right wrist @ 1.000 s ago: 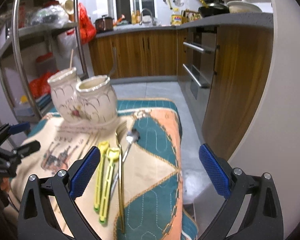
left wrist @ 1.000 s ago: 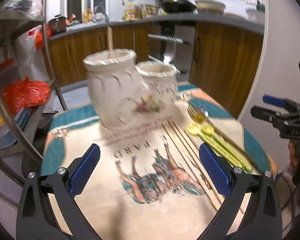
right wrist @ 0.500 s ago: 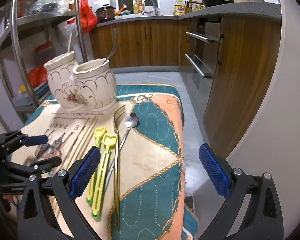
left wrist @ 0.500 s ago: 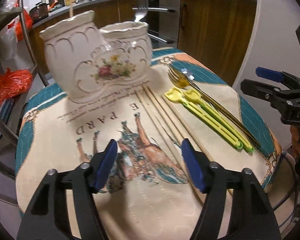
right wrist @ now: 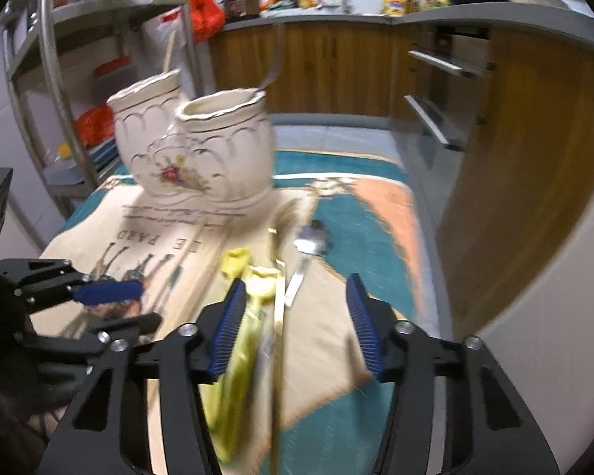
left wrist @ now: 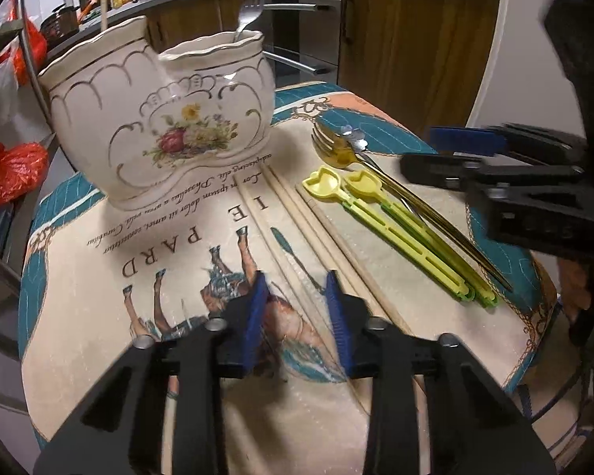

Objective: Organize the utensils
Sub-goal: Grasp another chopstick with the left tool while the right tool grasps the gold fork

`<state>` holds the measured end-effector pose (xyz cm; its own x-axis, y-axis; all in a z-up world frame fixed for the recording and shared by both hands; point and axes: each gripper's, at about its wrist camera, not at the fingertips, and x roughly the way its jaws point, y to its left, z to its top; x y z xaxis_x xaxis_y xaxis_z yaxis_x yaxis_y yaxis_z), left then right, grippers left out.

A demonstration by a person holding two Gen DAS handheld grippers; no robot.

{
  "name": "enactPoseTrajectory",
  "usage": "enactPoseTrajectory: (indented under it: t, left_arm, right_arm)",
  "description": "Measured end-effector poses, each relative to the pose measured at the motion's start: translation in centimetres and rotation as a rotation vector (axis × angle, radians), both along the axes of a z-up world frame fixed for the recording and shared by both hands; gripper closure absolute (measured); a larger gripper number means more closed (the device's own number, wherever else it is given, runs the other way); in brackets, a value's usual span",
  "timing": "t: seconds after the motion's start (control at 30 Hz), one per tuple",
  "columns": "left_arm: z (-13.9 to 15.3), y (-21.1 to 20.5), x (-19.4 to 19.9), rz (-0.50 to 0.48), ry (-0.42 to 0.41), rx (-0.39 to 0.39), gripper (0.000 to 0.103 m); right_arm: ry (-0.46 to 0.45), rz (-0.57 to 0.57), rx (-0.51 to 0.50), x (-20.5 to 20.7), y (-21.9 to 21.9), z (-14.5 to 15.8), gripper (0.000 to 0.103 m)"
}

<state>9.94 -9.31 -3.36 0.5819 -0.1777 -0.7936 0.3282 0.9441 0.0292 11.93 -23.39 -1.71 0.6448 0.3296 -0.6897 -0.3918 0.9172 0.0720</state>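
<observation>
A: What's different from a second ago?

B: Both grippers were spread wide over the cloth (left wrist: 99, 316); now both are lower and closing. The left gripper (left wrist: 295, 316) is down to a narrow gap astride the chopsticks (left wrist: 297, 213), one stick running between its pads, though I can't tell if they press it yet.

A: And the right?

B: The right gripper (right wrist: 295, 324) is about half-wide and closing, nothing gripped. The yellow spoons (right wrist: 253, 277) and gold fork (left wrist: 336, 150) lie just ahead by its left pad, blurred.

A: Where do they go?

B: The holder (left wrist: 158, 118) stands beyond both, a fork (left wrist: 249, 8) already in one cup. I'd judge two pickups are starting at once.
</observation>
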Motion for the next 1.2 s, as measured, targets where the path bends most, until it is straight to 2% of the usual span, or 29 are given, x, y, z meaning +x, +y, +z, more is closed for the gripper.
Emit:
enactPoseTrajectory:
  t: [0.03, 0.1, 0.23, 0.37, 0.5, 0.6, 0.63, 0.7, 0.8, 0.9, 1.2]
  left_arm:
    - [0.0, 0.1, 0.2, -0.008, 0.01, -0.007, 0.091]
    - [0.1, 0.7, 0.3, -0.02, 0.023, -0.02, 0.094]
    - [0.5, 1.7, 0.1, -0.048, 0.036, 0.0, 0.097]
    - [1.1, 2.8, 0.0, -0.076, 0.055, 0.03, 0.097]
    - [1.6, 3.6, 0.0, -0.078, 0.074, 0.01, 0.097]
    - [1.4, 3.6, -0.1, -0.079, 0.086, -0.006, 0.093]
    - [1.2, 3.4, -0.1, -0.079, 0.089, -0.007, 0.088]
    - [0.9, 3.2, -0.1, -0.072, 0.081, -0.009, 0.08]
    - [0.4, 3.2, 0.2, -0.055, 0.077, -0.02, 0.08]
    - [0.2, 3.5, 0.0, -0.045, 0.054, 0.003, 0.098]
    - [1.5, 6.0, -1.6, -0.036, 0.004, -0.031, 0.098]
  right_arm:
    - [0.006, 0.019, -0.013, 0.6, 0.8, -0.1, 0.06]
    - [0.009, 0.04, -0.034, 1.3, 1.7, -0.1, 0.066]
    - [0.031, 0.058, -0.046, 3.1, 3.2, -0.3, 0.074]
    - [0.072, 0.061, -0.022, 4.9, 3.7, -0.6, 0.077]
    - [0.097, 0.071, -0.047, 5.9, 4.2, -1.2, 0.083]
    - [0.112, 0.069, -0.042, 6.2, 4.3, -1.4, 0.093]
    - [0.109, 0.068, -0.041, 6.1, 4.3, -1.4, 0.096]
    - [0.103, 0.07, -0.039, 6.0, 4.1, -1.2, 0.097]
    - [0.076, 0.067, -0.036, 5.2, 3.9, -0.6, 0.098]
    - [0.041, 0.059, -0.019, 4.2, 3.2, 0.4, 0.099]
    - [-0.119, 0.038, 0.047, 0.0, 1.2, 5.3, 0.099]
